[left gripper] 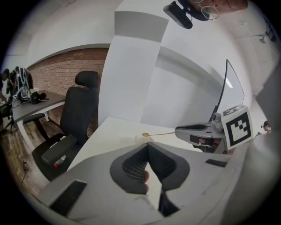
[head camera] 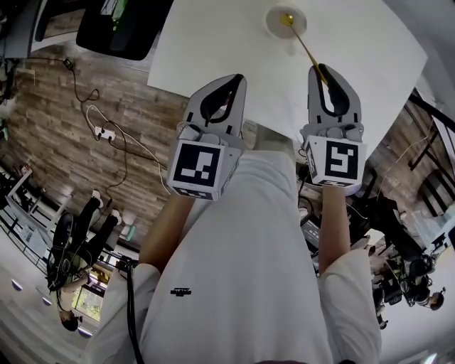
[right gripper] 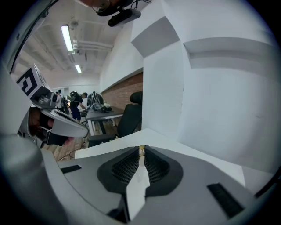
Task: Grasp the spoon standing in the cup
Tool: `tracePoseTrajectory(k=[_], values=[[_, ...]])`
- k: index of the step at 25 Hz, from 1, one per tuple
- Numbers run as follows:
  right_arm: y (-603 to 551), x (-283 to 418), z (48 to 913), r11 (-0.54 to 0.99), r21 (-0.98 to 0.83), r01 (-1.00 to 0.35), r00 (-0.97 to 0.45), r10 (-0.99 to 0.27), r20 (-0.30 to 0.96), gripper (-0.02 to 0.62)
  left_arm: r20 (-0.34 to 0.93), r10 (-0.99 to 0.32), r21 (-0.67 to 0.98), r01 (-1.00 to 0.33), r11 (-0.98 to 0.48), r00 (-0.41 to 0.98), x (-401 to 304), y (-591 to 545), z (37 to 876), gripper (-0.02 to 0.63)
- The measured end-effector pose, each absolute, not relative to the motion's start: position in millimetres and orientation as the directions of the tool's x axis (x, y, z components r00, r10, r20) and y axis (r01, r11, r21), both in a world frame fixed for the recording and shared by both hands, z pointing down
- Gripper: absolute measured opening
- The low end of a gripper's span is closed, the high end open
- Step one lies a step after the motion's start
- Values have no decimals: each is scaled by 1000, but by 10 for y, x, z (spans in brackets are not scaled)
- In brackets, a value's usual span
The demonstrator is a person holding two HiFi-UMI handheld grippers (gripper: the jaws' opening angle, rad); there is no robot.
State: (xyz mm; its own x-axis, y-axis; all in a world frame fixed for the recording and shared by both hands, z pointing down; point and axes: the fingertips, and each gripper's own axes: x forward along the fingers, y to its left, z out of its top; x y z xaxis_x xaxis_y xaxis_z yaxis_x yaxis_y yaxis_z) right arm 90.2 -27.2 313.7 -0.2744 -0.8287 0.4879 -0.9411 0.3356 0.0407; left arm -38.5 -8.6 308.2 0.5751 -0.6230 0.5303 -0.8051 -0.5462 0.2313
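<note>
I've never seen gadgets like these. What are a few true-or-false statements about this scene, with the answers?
1. The right tool is clamped on the spoon by its handle. True.
2. The left tool holds the cup. False: it is shut on nothing, apart from the cup.
3. The spoon is black. False: it is gold-coloured.
4. The cup stands on a white table. True.
5. A black office chair stands beside the table. True.

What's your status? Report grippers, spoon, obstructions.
Right gripper shut on spoon handle. Left gripper shut, empty. Spoon's bowl end at the cup. No obstruction seen.
</note>
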Motion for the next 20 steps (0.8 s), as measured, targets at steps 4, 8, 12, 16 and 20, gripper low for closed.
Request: tracePoseTrajectory(k=[4, 8, 12, 16, 20], values=[[-207, 860, 2989, 294, 47, -955, -240, -853, 464, 40, 505, -628, 234, -794, -562, 593, -449, -61, 2942, 9], [-79, 857, 2807, 259, 56, -964, -208, -872, 444, 40, 477, -632, 227, -780, -582, 611, -484, -12, 2787, 9], [73, 832, 2664, 228, 42, -973, -190, -888, 419, 40, 452, -639, 216, -772, -598, 622, -548, 38, 2656, 9], [162, 842, 2479, 183, 27, -983, -158, -908, 388, 40, 436, -642, 211, -765, -609, 631, -614, 34, 2553, 9], [238, 857, 2339, 143, 29, -989, -123, -925, 359, 40, 422, -644, 199, -758, -621, 638, -669, -3, 2477, 9]])
